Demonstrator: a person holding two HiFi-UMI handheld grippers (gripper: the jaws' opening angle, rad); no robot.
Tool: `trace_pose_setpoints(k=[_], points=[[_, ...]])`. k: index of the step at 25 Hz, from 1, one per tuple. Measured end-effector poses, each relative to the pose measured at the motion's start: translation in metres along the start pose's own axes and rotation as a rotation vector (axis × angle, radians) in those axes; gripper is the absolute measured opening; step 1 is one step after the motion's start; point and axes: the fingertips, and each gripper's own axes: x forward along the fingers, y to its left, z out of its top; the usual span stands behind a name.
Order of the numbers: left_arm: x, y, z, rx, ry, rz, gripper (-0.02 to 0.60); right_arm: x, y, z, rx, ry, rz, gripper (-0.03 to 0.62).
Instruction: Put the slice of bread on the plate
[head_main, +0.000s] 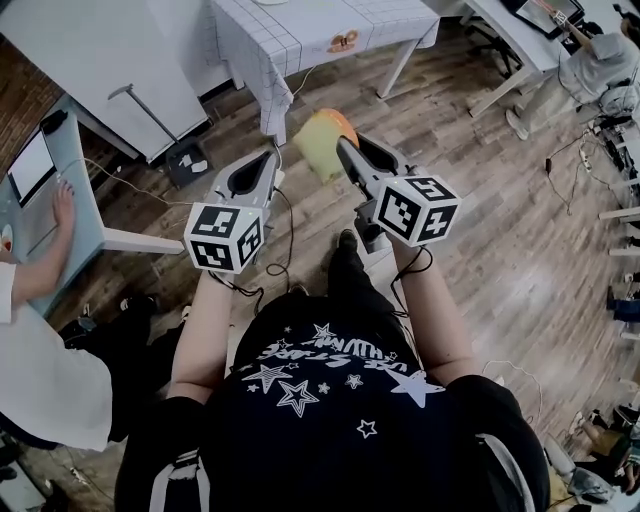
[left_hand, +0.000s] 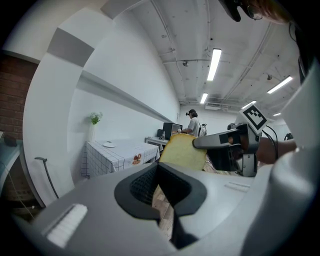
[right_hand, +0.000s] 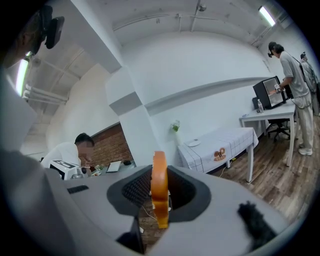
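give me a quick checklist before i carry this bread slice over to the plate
1. Bread slice gripped by the right gripper: ok, the jaws are closed on it and it stands on edge between them.
2. Left gripper free: ok, jaws apart, nothing between them.
3. Plate located: ok, on the table with the checked cloth, far ahead.
4. Plate empty: cannot tell, it is too small in every view.
5. Bread above the plate: not ok, it hangs over the wooden floor, short of the table.
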Motion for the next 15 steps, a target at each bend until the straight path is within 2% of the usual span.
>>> trace_pose_setpoints(k=[6,15], points=[[0.029,0.018,0.006,-0.005,0.014,0.038,0.008,0.028,-0.032,0.005,0.021,0.019,0.028,0.095],[0.106,0.032,0.024,0.009,0.050,0.091,0.008,0.078,-0.103,0.024,0.017,0.078,0.082,0.095]])
